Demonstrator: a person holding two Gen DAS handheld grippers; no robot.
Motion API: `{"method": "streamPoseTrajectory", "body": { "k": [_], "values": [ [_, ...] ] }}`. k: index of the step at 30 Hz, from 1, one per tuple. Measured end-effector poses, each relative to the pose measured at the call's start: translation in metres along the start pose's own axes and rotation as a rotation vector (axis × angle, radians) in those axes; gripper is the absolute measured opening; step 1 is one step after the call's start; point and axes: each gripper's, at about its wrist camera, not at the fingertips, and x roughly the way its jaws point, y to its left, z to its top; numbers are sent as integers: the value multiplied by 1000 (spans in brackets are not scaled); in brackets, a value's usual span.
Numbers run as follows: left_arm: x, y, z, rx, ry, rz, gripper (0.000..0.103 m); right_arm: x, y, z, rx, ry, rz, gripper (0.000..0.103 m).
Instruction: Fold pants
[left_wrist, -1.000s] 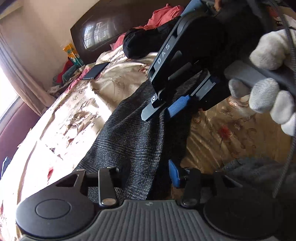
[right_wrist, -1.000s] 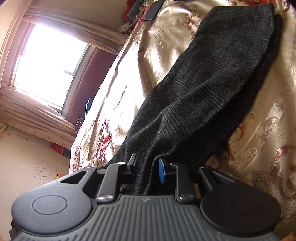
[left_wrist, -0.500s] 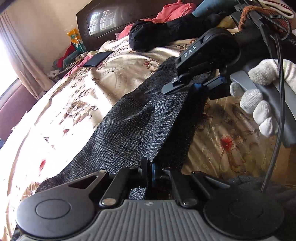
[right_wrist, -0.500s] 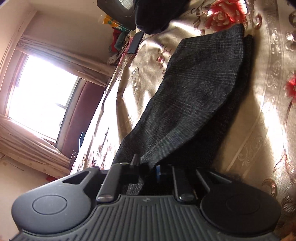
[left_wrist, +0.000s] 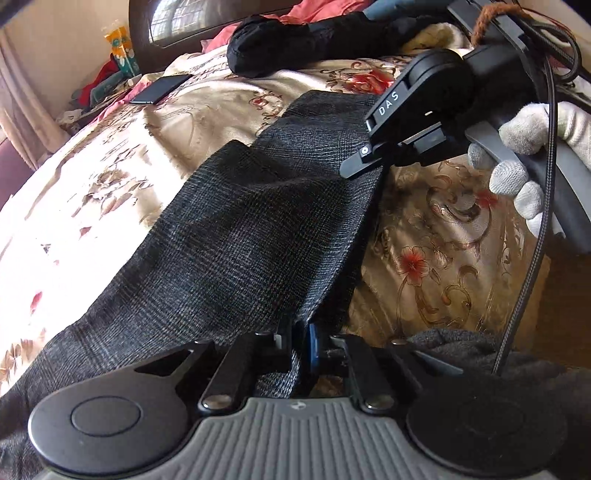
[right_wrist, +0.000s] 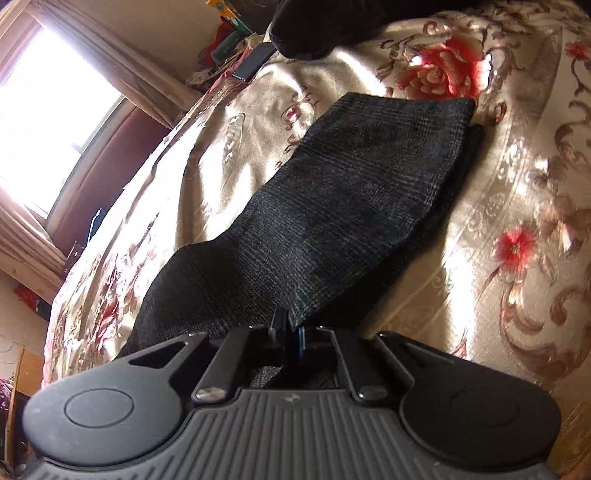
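Note:
Dark grey checked pants (left_wrist: 258, 229) lie lengthwise on a bed with a floral gold cover (left_wrist: 436, 229). My left gripper (left_wrist: 297, 338) is shut on the near edge of the pants. My right gripper (right_wrist: 291, 332) is also shut on the pants' edge (right_wrist: 351, 206); it shows in the left wrist view (left_wrist: 369, 162), held by a white-gloved hand, pinching the same edge farther up. The cloth between the two grippers is lifted off the bed. The pants' far end lies flat near the pillows.
A black garment (left_wrist: 295, 40) and pink clothes (left_wrist: 325, 11) lie at the dark headboard (left_wrist: 177, 18). A dark phone (left_wrist: 160, 88) lies on the bed at the back left. A curtained window (right_wrist: 48, 110) is at the left. A black cable (left_wrist: 532, 236) hangs at the right.
Both grippers closed on the pants' edge and have lifted it. The right gripper moved up the pants toward the headboard; the views have turned toward the pillows.

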Motion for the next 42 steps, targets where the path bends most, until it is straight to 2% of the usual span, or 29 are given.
{"method": "streamPoseTrajectory", "body": {
  "k": [2,4,6,7,10,14,16,17,18,19,21,24,27,28,31,32,34,35,36,38,40,42],
  "values": [
    [-16,7,-11,0,-4,13,29,-14,2,4,-58,-40,-73,26],
    [-39,19,-31,2,0,69,30,-27,4,7,-101,-61,-155,27],
    [-66,39,-55,-40,6,121,30,-40,16,5,-194,-105,-244,27],
    [-78,50,-67,-70,6,155,30,-44,28,2,-244,-114,-243,27],
    [-102,88,-100,-162,-2,291,31,-33,80,-9,-382,-42,-105,27],
    [-110,146,-144,-314,24,461,31,28,187,-38,-597,109,182,27],
    [-108,166,-164,-367,86,528,32,63,235,-54,-668,192,293,27],
    [-107,175,-178,-406,134,549,32,83,260,-64,-690,239,365,26],
    [-113,184,-196,-457,133,514,29,101,279,-71,-708,281,416,29],
    [-118,186,-203,-485,111,485,28,122,298,-81,-723,335,460,35],
    [-129,181,-214,-484,96,463,28,154,321,-91,-725,399,498,37],
    [-132,165,-216,-402,129,535,30,187,346,-111,-767,557,536,39],
    [-146,166,-219,-412,93,544,31,191,354,-120,-806,614,564,37],
    [-148,168,-220,-414,82,567,32,189,356,-119,-806,637,577,32],
    [-160,187,-221,-416,36,675,41,177,361,-114,-830,629,622,31],
    [-159,195,-224,-428,43,688,47,181,362,-113,-820,628,611,33],
    [-150,205,-235,-444,90,709,48,194,361,-112,-764,638,563,34],
    [-149,206,-240,-457,86,702,48,201,361,-111,-734,623,548,31],
    [-151,207,-245,-492,63,693,48,205,361,-109,-716,596,528,24],
    [-156,206,-246,-512,61,695,51,210,366,-107,-717,529,470,2],
    [-157,204,-252,-504,84,733,51,213,372,-107,-759,449,380,1],
    [-161,203,-259,-521,109,737,50,209,374,-110,-782,414,340,1]
  ]
}}
